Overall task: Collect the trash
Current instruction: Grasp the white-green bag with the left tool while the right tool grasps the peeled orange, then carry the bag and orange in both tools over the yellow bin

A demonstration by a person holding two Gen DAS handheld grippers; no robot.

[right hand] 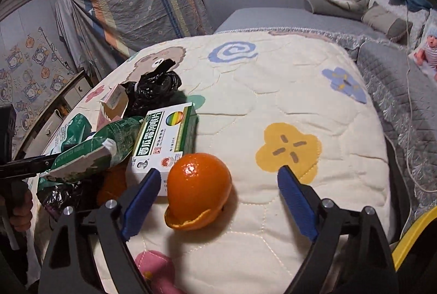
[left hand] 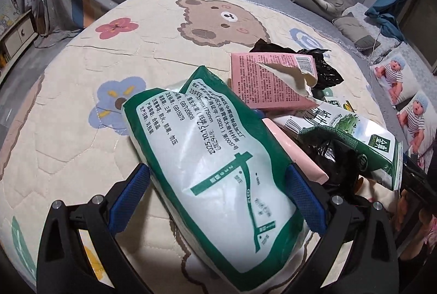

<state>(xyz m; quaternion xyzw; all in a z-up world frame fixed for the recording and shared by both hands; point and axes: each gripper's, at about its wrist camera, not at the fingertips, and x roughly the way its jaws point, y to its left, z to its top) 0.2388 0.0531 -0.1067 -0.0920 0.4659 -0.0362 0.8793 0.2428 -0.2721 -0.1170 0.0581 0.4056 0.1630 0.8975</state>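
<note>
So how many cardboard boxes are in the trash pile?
2 clearly visible: a torn pink cardboard box against the crumpled black plastic bag, and a green-and-white medicine box behind the orange peel. Others may be buried.

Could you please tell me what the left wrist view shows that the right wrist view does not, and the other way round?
Only the left wrist view shows the left gripper with the green and white tissue pack between its pads, and the printed back of the pink box.

Only the right wrist view shows the right gripper open around the orange peel, plus the green and white medicine box.

Both show the black plastic bag and the quilt.
</note>
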